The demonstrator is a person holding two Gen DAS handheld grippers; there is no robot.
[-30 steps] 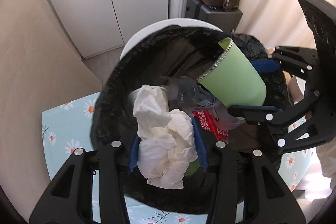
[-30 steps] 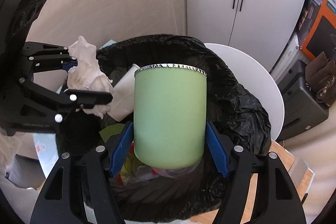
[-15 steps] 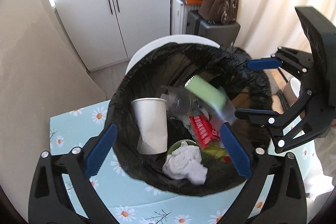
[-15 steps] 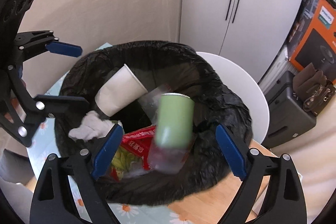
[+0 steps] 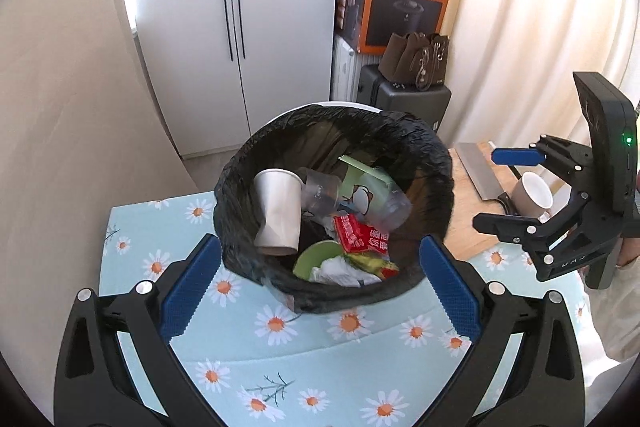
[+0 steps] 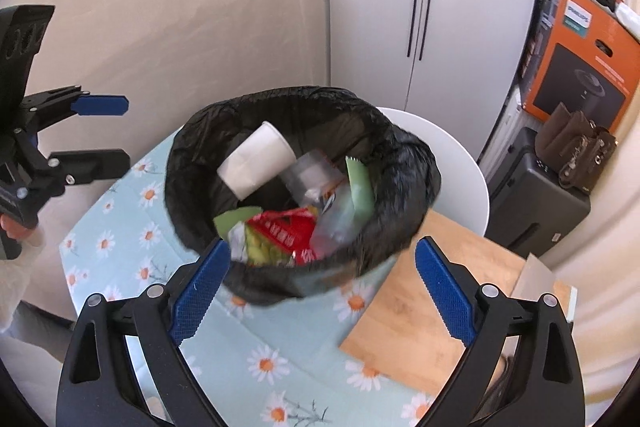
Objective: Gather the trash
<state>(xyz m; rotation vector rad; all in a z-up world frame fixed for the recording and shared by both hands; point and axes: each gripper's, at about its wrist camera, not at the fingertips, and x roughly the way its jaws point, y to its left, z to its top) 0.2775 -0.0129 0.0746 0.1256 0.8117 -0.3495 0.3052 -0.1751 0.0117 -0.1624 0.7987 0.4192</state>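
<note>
Left wrist view: left claw (image 5: 320,289) spread wide, empty, just short of the trash bin (image 5: 434,163) ahead and below; crumpled tissue (image 5: 340,273) and green cup (image 5: 370,189) lie inside. Right claw (image 5: 506,189) off to the right, near the mug (image 5: 532,191).

Right wrist view: right claw (image 6: 320,287) still opening, nothing between; bin (image 6: 404,151) straight ahead on the tabletop (image 6: 260,343).

- My left gripper (image 5: 320,283): matt black plastic arms, blue pads with a ribbed, rough face, small shiny metal screws.
- Bin liner (image 5: 432,163): thin black plastic film, crinkled, faintly glossy.
- Paper cup (image 5: 278,211): white, matt, dented.
- Snack wrapper (image 5: 360,233): glossy red foil-like film.
- Tablecloth (image 5: 280,347): smooth, daisy-printed, slight sheen.
- Cutting board (image 6: 416,311): pale wood, matt grain.
- Mug (image 5: 532,191): glazed, smooth ceramic.
</note>
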